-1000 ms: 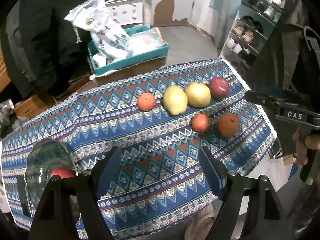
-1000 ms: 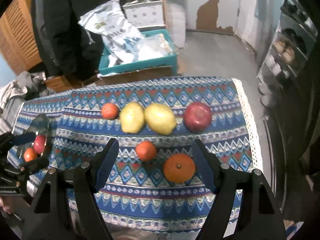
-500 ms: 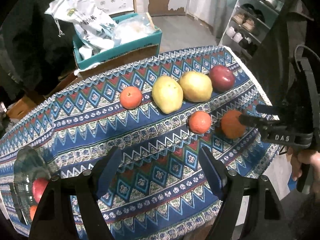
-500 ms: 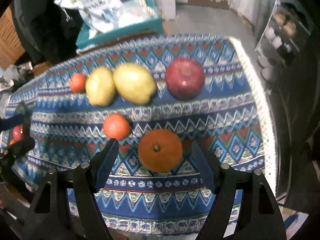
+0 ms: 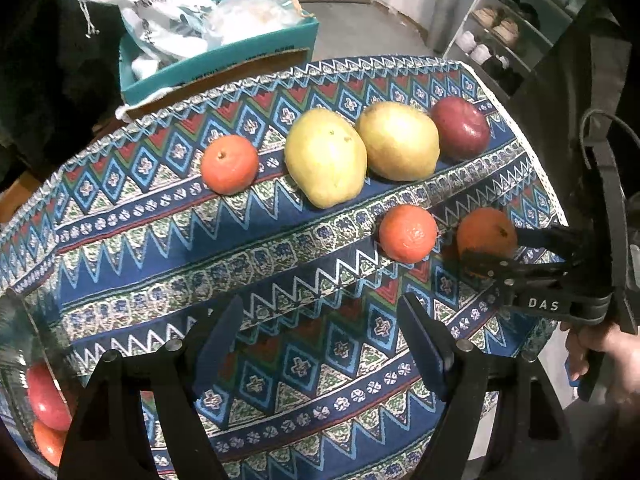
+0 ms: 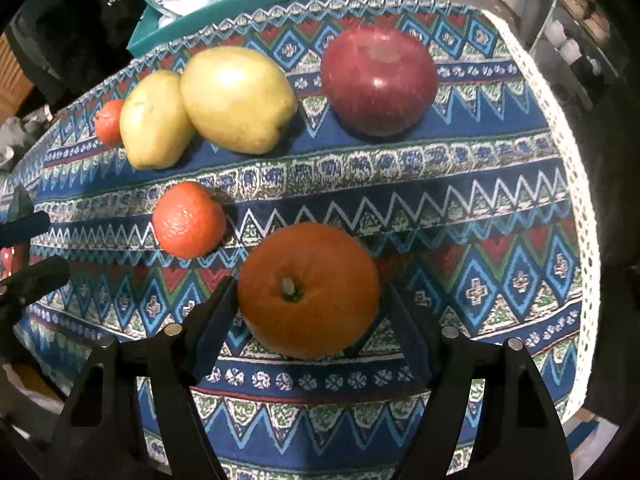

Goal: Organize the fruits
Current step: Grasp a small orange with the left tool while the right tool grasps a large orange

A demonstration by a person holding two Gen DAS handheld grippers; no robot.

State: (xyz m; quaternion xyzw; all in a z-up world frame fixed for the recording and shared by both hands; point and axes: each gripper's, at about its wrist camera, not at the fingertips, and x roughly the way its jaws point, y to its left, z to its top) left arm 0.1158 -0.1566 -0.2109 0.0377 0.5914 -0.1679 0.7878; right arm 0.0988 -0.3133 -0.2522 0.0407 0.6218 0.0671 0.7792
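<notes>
Right gripper straddles the large orange, pads just beside it, not clamped. Left gripper spread, empty over the tablecloth.

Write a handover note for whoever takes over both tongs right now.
Right tongs: straddling the big round orange, no squeeze visible yet.
Left tongs: open, empty, above the patterned blue tablecloth.
Done: two reddish fruits sit in the clear glass bowl.
Left on the cloth: two small tangerines, two yellow pears, dark red apple.
</notes>
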